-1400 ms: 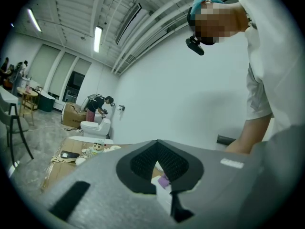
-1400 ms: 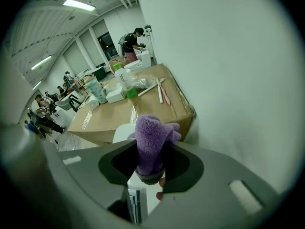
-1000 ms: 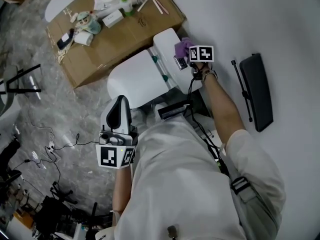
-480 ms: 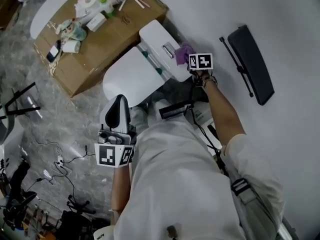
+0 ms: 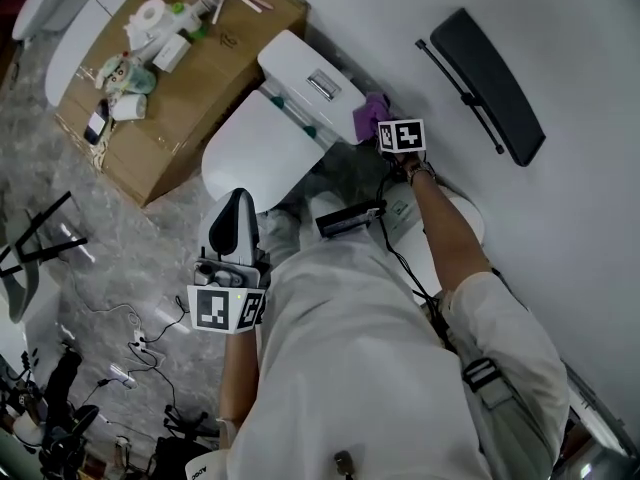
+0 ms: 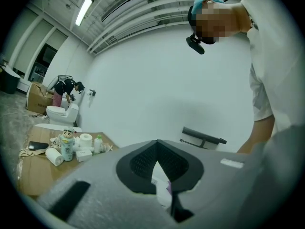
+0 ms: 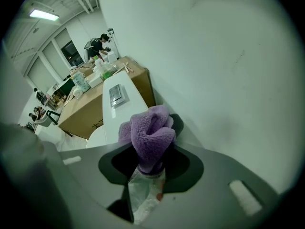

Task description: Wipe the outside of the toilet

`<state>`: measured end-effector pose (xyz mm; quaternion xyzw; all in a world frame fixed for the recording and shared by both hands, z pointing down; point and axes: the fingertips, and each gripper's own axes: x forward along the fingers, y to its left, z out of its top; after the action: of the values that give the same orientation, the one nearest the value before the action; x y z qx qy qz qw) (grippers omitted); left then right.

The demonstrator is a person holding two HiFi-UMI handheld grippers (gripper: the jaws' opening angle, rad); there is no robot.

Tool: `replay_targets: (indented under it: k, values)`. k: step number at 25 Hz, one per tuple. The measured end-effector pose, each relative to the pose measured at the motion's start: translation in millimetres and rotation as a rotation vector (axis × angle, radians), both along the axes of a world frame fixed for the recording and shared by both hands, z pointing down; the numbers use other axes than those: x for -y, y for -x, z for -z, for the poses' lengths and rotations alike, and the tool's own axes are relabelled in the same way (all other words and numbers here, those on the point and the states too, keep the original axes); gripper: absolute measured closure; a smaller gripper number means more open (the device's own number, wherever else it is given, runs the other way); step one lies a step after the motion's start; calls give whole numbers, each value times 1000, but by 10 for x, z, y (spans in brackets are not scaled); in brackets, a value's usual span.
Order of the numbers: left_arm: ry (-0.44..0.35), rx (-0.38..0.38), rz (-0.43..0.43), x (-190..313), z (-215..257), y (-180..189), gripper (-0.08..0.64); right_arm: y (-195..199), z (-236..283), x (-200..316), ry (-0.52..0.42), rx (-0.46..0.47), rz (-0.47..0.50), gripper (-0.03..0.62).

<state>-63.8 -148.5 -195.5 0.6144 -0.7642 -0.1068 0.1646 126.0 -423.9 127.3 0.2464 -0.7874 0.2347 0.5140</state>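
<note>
Grip report: clamping fluffy purple microfibre cloth (image 7: pixel 151 130) in right gripper (image 7: pixel 147 168), facing white ceramic toilet tank (image 7: pixel 121 109) just ahead; revealing this in right gripper view, hiding it behind marker cube (image 5: pixel 402 135) in head view. Holding left gripper (image 6: pixel 159 173) closed, empty.

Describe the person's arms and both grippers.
The left gripper and right gripper have pale grey shells with black jaw pads. Each carries a white cube printed with black square markers. A black cable trails from the right gripper beside the arm, which wears a wristband. The shirt is white and short-sleeved, with a black strap on the right sleeve.
</note>
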Motion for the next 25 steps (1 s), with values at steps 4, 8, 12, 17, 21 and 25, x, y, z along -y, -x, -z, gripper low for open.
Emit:
replay_targets:
  k: [4,8,12,17,21,25]
  values:
    - [-1,-8,-28,-55,-12,-40,555,-136,-9,-184,32,-36,5,454]
    - [-4,-5,-53,-109,3,-72,554,-120,136,-276,19,-36,57,454]
    - [7,2,-53,-195,-13,-69,554,165,322,-196,-73,52,66,454]
    - [24,22,-33,-286,11,-79,554,505,145,-173,-30,55,68,454]
    - [44,21,3,-437,-56,-71,554,677,-22,-266,19,61,19,454]
    - [52,1,21,-584,-142,-60,554,750,-57,-444,35,86,-5,456]
